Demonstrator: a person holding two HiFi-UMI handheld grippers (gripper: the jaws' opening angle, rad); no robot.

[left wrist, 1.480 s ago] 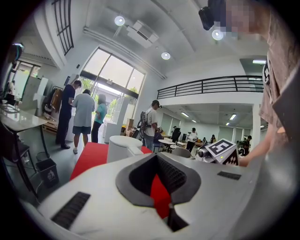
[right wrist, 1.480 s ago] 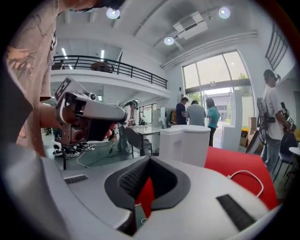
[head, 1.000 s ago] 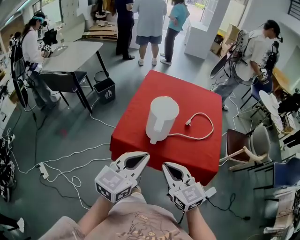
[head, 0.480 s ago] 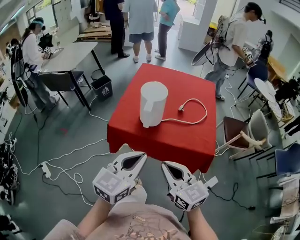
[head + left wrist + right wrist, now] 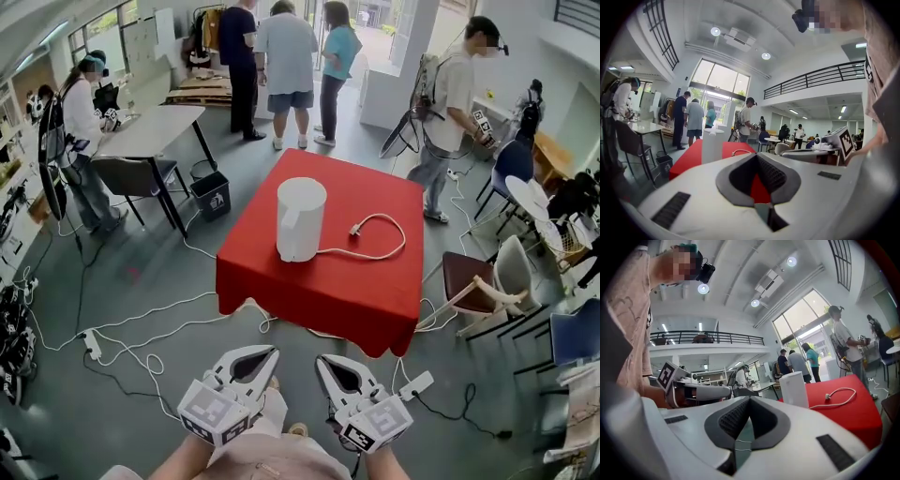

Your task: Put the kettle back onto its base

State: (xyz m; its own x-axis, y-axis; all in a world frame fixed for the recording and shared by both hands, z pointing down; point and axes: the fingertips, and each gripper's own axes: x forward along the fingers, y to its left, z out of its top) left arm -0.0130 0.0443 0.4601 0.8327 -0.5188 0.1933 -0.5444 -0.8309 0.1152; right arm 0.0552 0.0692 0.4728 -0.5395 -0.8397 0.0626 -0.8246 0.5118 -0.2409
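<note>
Now the white kettle [image 5: 300,218] stands upright near the middle of the red bench [image 5: 347,281]. A white cord [image 5: 380,251] runs from its foot and makes a loop on its right. The left gripper [image 5: 267,354] and the right gripper [image 5: 323,363] hang well apart from the bench, both clenched, with nothing between the jaws.

A red-covered tabletop [image 5: 361,286] carries a white kettle [image 5: 300,218] standing upright left of centre. Its white power cord [image 5: 375,257] loops to the right, with the plug [image 5: 355,229] lying near the kettle.
</note>
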